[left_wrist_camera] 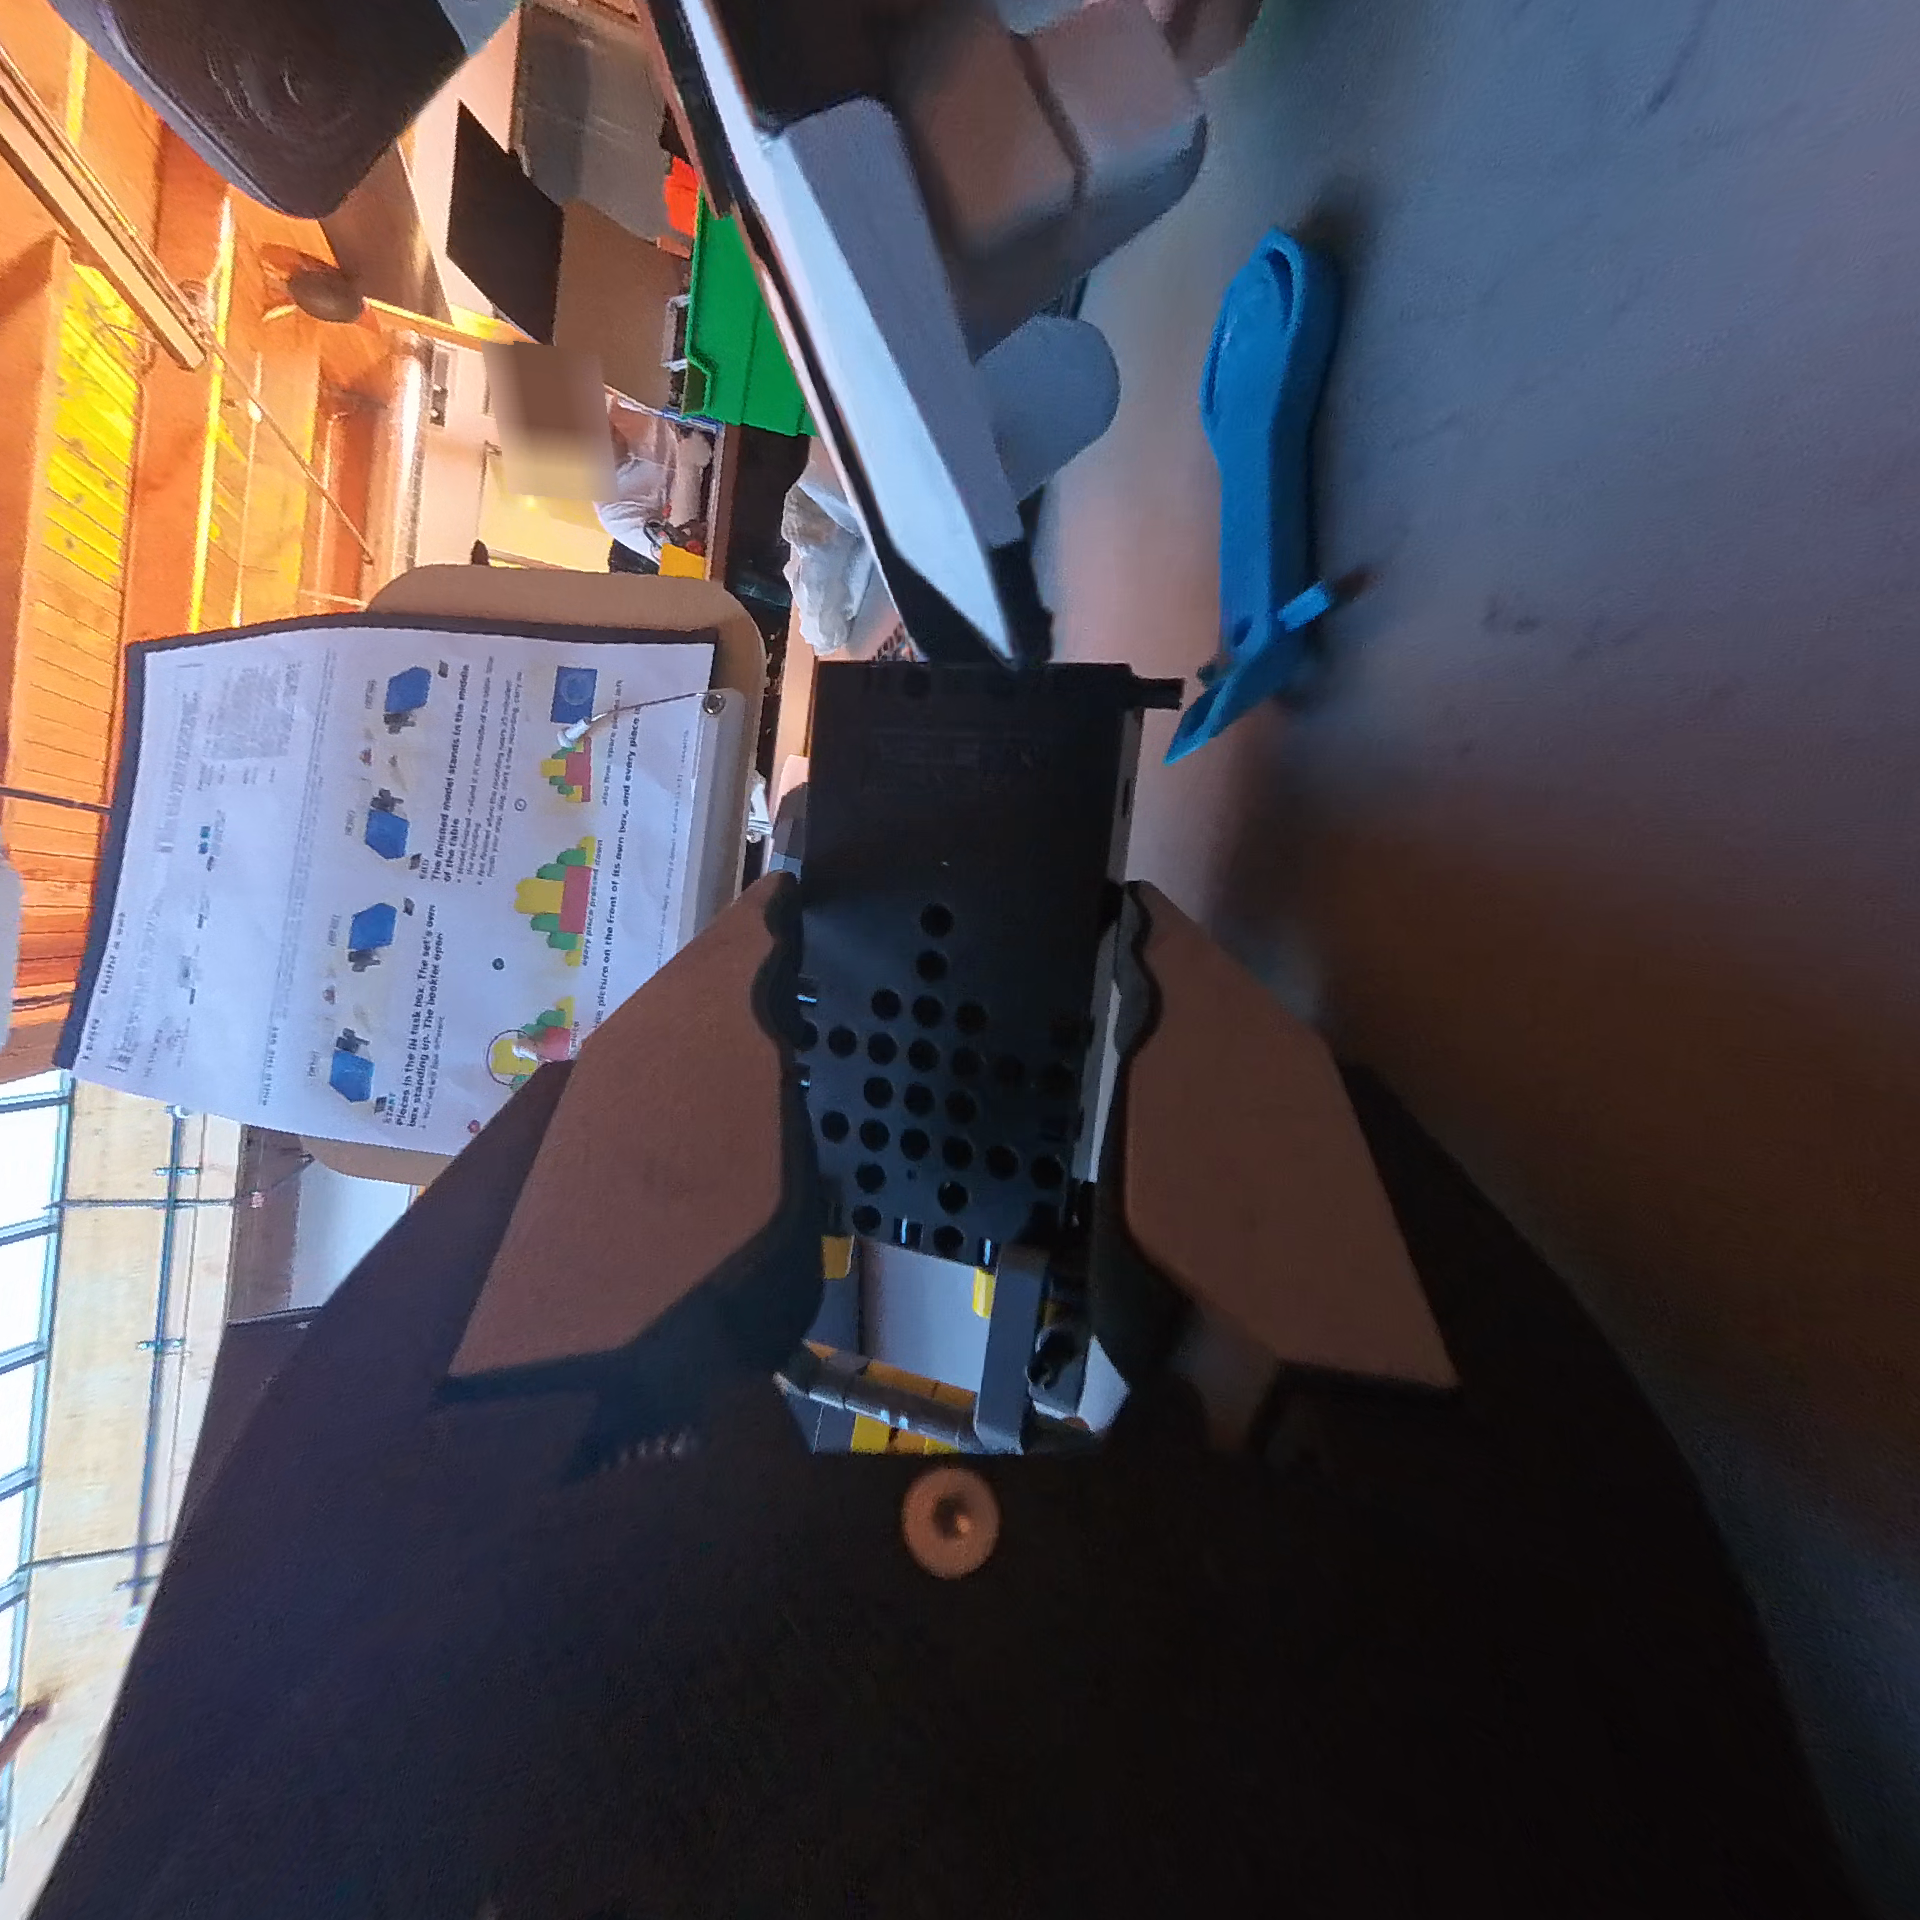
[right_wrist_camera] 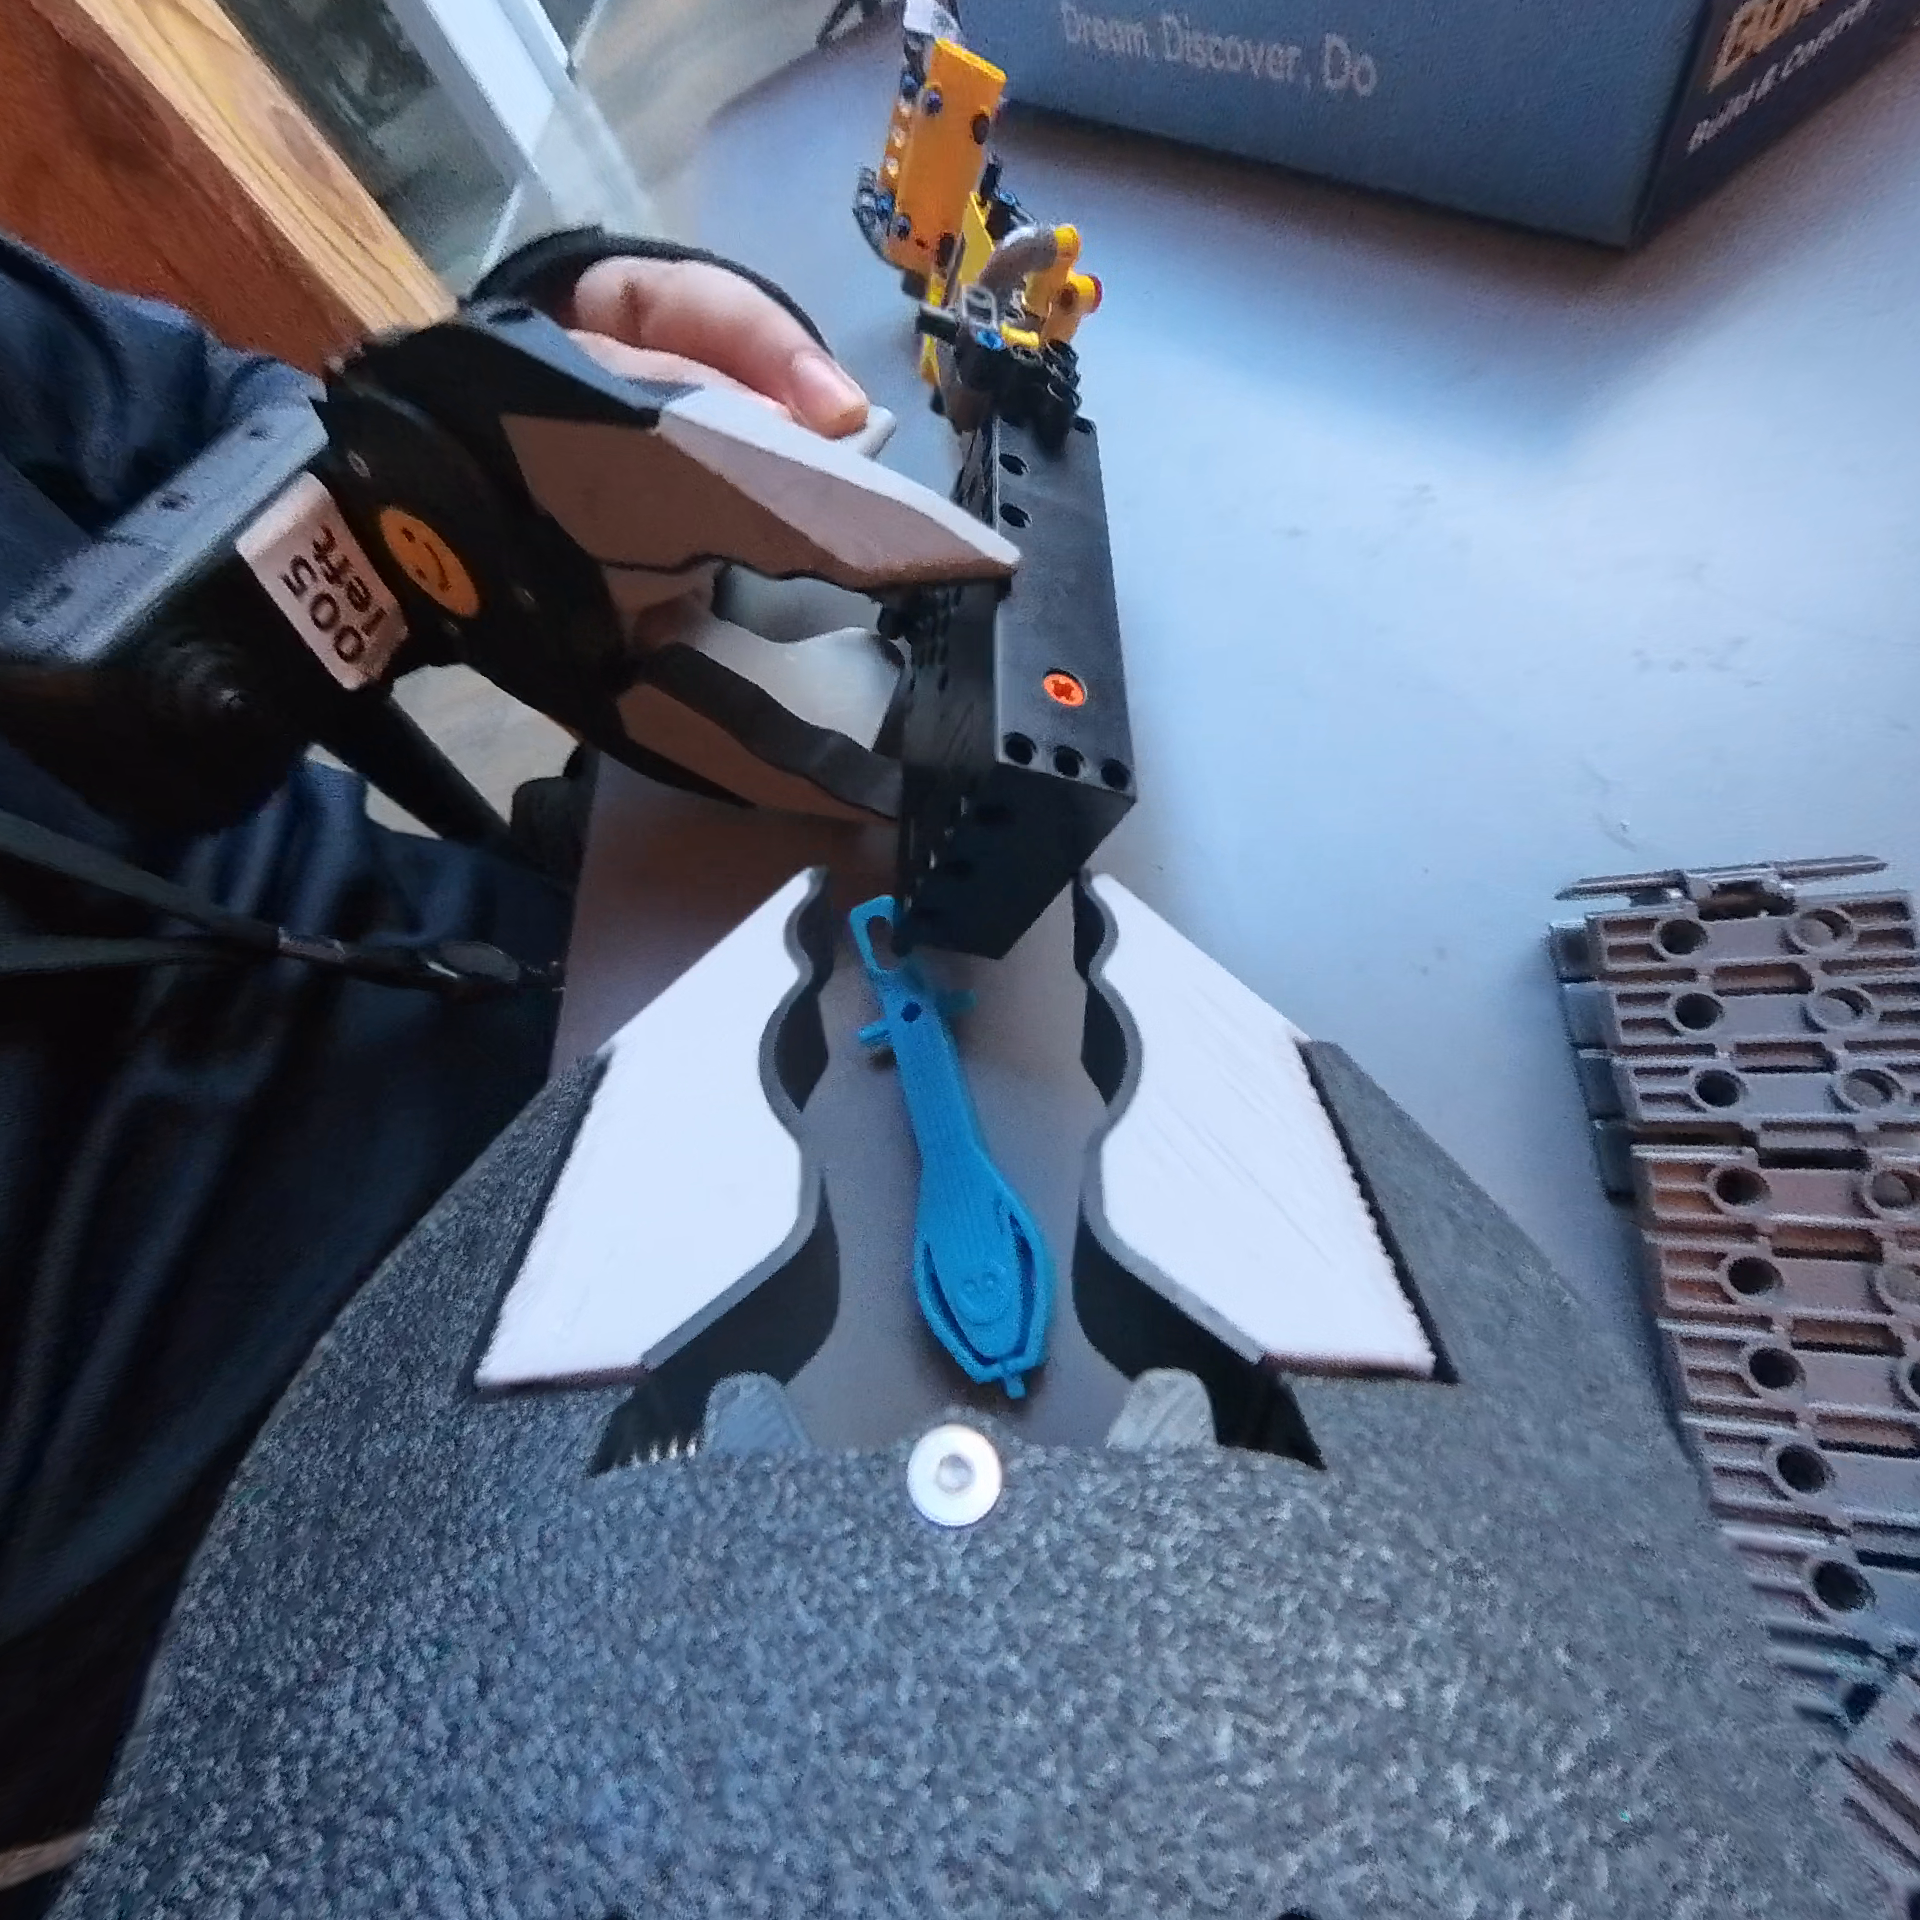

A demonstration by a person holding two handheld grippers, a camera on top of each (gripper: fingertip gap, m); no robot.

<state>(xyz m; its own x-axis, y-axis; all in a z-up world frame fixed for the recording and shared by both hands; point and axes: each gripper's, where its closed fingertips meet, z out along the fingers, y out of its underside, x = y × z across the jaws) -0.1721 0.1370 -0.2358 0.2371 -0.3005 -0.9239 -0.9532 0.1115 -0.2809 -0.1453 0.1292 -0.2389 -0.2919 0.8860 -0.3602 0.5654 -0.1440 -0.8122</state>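
Black plastic box point(left_wrist_camera: 966, 831), long, perforated with round holes, clamped between the fingers of the left gripper point(left_wrist_camera: 951, 971); both finger pads press its two long sides. Same box in the right wrist view point(right_wrist_camera: 1049, 665), held tilted above the grey worktop point(right_wrist_camera: 1455, 520), an orange screw head on its side face. Yellow and grey brick assembly point(right_wrist_camera: 987, 281) joined to the box's far end; in the left wrist view yellow and grey parts point(left_wrist_camera: 925, 1351) show at the near end, deep between the fingers. A bare hand point(right_wrist_camera: 717, 332) grips the left gripper's body.

Right gripper point(right_wrist_camera: 951, 1039) spread apart, holding nothing, hanging over a blue plastic tool point(right_wrist_camera: 956, 1184) that lies flat on the worktop between its fingers without touching them. The tool's hooked tip sits just beside the box's lower corner; contact cannot be told. In the left wrist view the right gripper's finger tip point(left_wrist_camera: 997, 623) comes down to the box's far edge, the blue tool point(left_wrist_camera: 1257, 468) beside it.

Grey-brown linked track pieces point(right_wrist_camera: 1766, 1247) lie flat at the right on the worktop, well apart from the grippers. Dark cardboard box point(right_wrist_camera: 1455, 104) at the far edge. Printed instruction sheet point(left_wrist_camera: 395, 873) stands propped to one side in the left wrist view; green bin point(left_wrist_camera: 738, 343) behind it, blurred.
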